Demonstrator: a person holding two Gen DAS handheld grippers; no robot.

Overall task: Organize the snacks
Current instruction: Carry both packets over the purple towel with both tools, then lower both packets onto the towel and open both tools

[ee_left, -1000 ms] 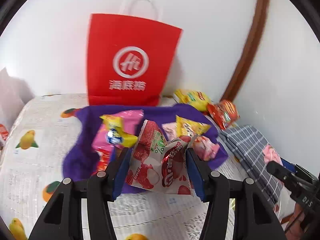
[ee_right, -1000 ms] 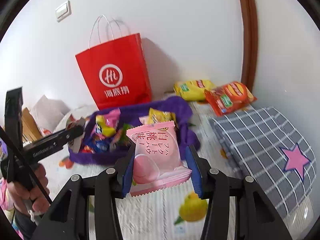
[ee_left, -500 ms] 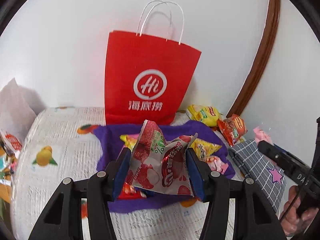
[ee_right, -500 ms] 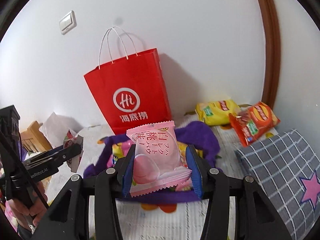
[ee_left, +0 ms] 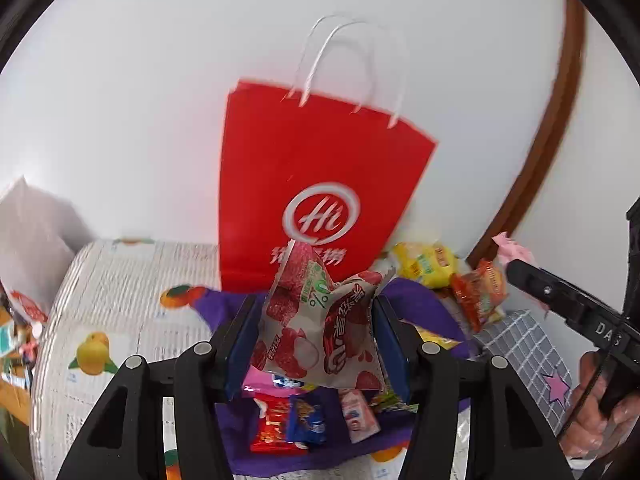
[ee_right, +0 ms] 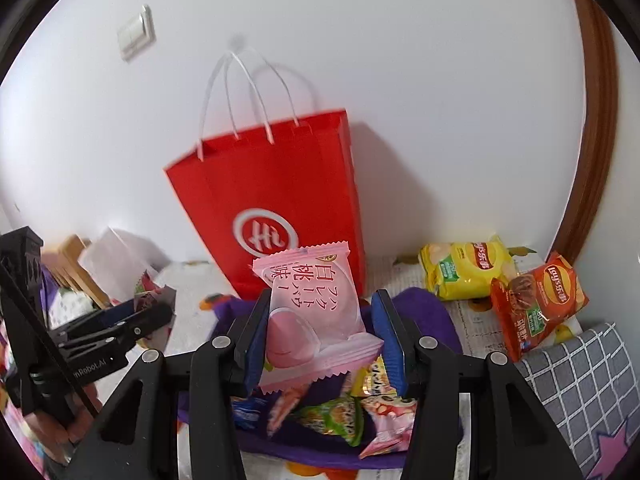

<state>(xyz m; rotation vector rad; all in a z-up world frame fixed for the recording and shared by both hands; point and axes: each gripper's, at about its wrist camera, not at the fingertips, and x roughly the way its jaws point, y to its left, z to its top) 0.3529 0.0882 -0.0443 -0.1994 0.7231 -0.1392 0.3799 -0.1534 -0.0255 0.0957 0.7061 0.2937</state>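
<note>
Glossy plastic lychee packet (ee_left: 320,328), matt paper bag (ee_left: 316,184)

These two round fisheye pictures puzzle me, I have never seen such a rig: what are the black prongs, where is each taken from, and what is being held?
No robot here: a person holds a hand tool with two jaws in each hand, and a camera on each tool looks forward along its jaws, so the black prongs frame each picture.

The left tool's view shows the left gripper shut on a red lychee snack packet. The right tool's view shows the right gripper shut on a pink peach packet.

Beyond them a red paper bag stands against the wall. Loose snacks lie on a purple cloth, with a yellow chip bag and an orange chip bag beside it.
</note>
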